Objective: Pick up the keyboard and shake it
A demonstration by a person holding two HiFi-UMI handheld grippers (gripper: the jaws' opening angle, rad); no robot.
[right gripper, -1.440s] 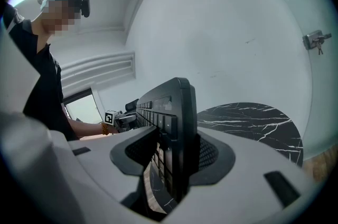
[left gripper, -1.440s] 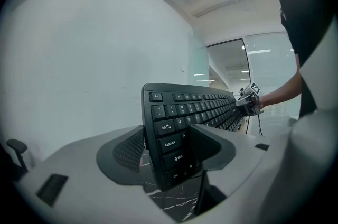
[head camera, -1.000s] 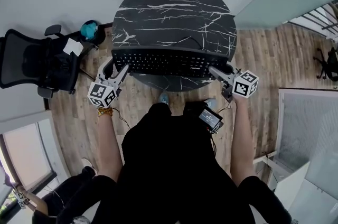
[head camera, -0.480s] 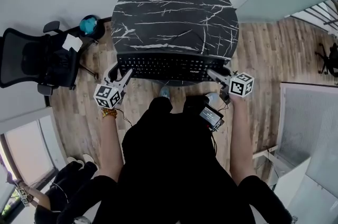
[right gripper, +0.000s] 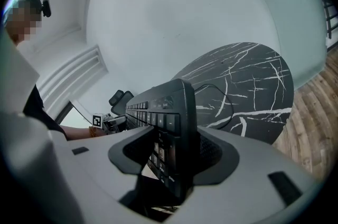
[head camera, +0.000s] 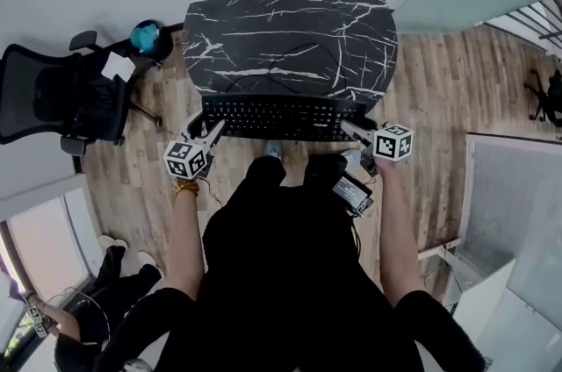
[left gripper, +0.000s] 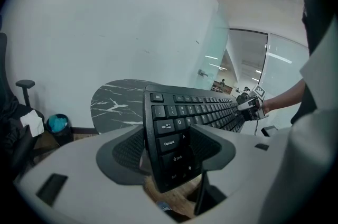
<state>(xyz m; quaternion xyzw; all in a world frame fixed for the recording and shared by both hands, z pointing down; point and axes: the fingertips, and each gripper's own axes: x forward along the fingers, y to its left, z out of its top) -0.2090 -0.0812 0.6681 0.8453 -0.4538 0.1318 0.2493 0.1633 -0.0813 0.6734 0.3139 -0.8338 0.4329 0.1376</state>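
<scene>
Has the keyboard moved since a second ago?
Yes. The keyboard shifted toward the person: the table's near rim showed below it before, and is now covered.

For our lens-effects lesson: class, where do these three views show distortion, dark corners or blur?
Head view: sharp, evenly lit, table glare-free. Left gripper view: black fisheye corners, keyboard looms oversized. Right gripper view: same dark corners, wall bulges.

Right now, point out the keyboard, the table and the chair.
keyboard (head camera: pixel 281 117), head view, middle of the key rows.
table (head camera: pixel 290 10), head view, bare marbled top.
chair (head camera: pixel 53 101), head view, black backrest.
</scene>
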